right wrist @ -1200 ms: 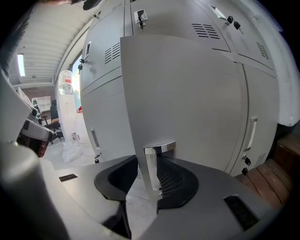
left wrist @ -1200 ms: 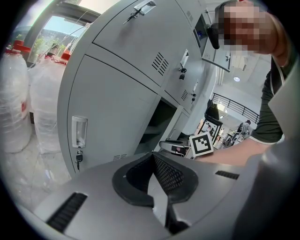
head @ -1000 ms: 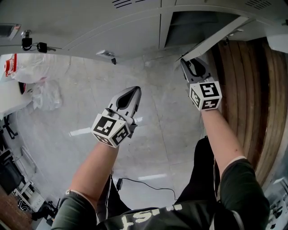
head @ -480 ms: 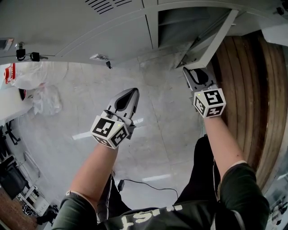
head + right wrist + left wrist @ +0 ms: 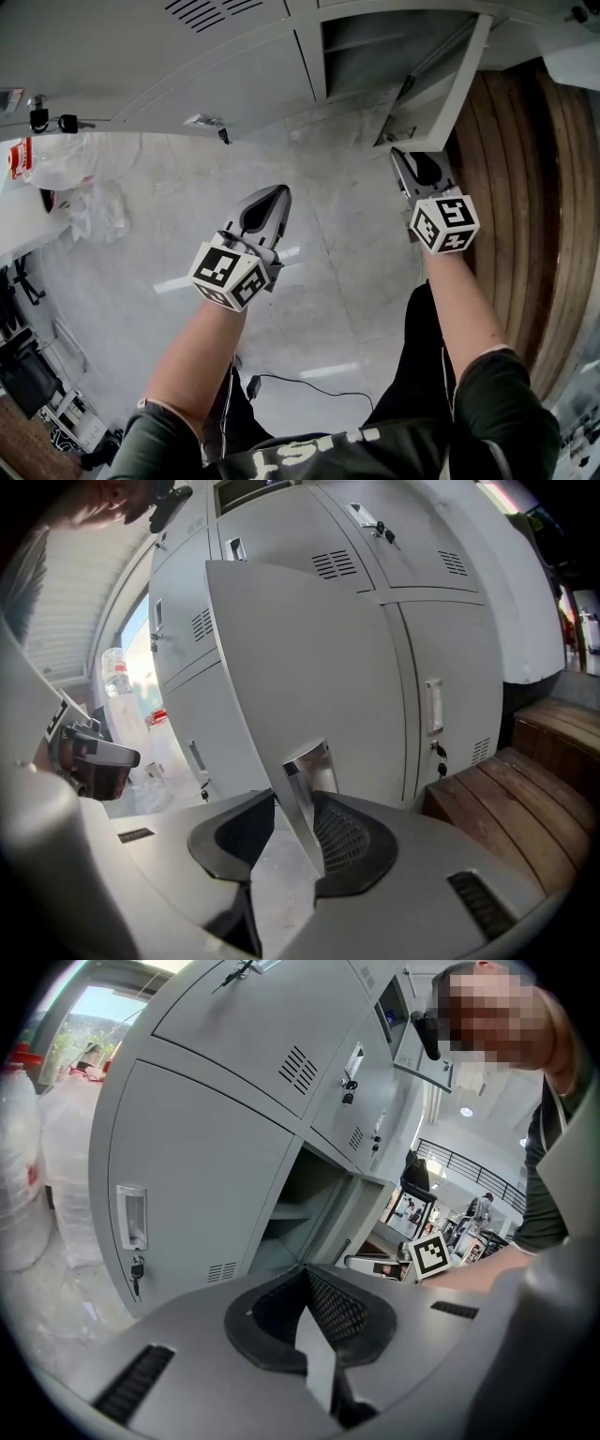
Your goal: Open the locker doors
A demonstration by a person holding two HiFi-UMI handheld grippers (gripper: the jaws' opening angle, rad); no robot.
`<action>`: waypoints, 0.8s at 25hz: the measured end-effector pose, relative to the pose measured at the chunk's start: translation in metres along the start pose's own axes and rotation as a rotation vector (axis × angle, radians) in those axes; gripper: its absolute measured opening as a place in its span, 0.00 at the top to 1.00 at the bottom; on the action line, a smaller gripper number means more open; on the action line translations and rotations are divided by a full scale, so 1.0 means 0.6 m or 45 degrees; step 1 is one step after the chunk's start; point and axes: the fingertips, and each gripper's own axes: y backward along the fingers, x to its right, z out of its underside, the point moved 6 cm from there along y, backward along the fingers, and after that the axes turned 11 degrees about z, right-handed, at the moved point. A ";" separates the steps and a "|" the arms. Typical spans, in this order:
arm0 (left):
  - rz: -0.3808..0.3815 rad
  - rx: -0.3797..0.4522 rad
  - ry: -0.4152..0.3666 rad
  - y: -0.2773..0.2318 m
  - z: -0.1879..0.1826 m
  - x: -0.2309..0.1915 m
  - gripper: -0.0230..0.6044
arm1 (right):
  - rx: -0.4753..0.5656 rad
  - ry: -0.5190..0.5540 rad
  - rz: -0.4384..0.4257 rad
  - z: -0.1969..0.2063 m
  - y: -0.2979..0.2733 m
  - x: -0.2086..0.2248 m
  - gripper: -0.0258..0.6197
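Note:
The grey locker door (image 5: 441, 84) stands swung open to the right of its dark compartment (image 5: 375, 47). My right gripper (image 5: 401, 152) is at the door's free lower edge. In the right gripper view the door (image 5: 309, 667) runs edge-on between the jaws of that gripper (image 5: 292, 799). It lies against the right pad, and floor shows between it and the left pad. My left gripper (image 5: 281, 190) hangs over the floor, apart from the lockers, shut and empty. Its view (image 5: 307, 1279) faces a closed lower door (image 5: 187, 1194) with a handle (image 5: 131, 1218).
A wooden bench (image 5: 525, 187) runs along the right, close to the open door. Plastic bags (image 5: 84, 159) lie on the floor at the left. A cable (image 5: 300, 380) trails by the person's legs. More closed lockers (image 5: 441, 696) stand to the right of the open one.
My right gripper has moved right and a little nearer, and the door has swung wider with it, so more of the compartment shows. The left gripper has stayed put.

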 end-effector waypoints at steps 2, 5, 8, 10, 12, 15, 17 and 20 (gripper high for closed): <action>-0.001 -0.002 0.003 0.000 0.002 0.001 0.96 | -0.001 -0.021 0.007 0.004 0.008 0.006 0.73; 0.000 -0.002 0.005 0.000 0.002 0.003 0.96 | -0.002 -0.028 0.015 0.009 0.018 0.013 0.75; 0.001 -0.002 0.002 -0.001 0.001 0.003 0.96 | -0.004 -0.023 0.019 0.011 0.024 0.019 0.75; 0.001 -0.002 0.000 0.000 0.000 0.002 0.96 | -0.006 -0.025 0.022 0.012 0.026 0.023 0.75; -0.001 -0.002 0.000 0.000 0.000 0.001 0.96 | -0.007 -0.028 0.028 0.014 0.030 0.026 0.75; 0.000 -0.003 0.001 -0.001 0.001 0.001 0.96 | -0.008 -0.041 0.038 0.016 0.037 0.034 0.75; 0.000 -0.004 0.003 -0.001 0.003 0.002 0.96 | -0.006 -0.051 0.052 0.019 0.045 0.043 0.75; 0.008 -0.006 0.006 -0.004 0.006 0.005 0.96 | 0.009 -0.047 0.083 0.027 0.066 0.065 0.78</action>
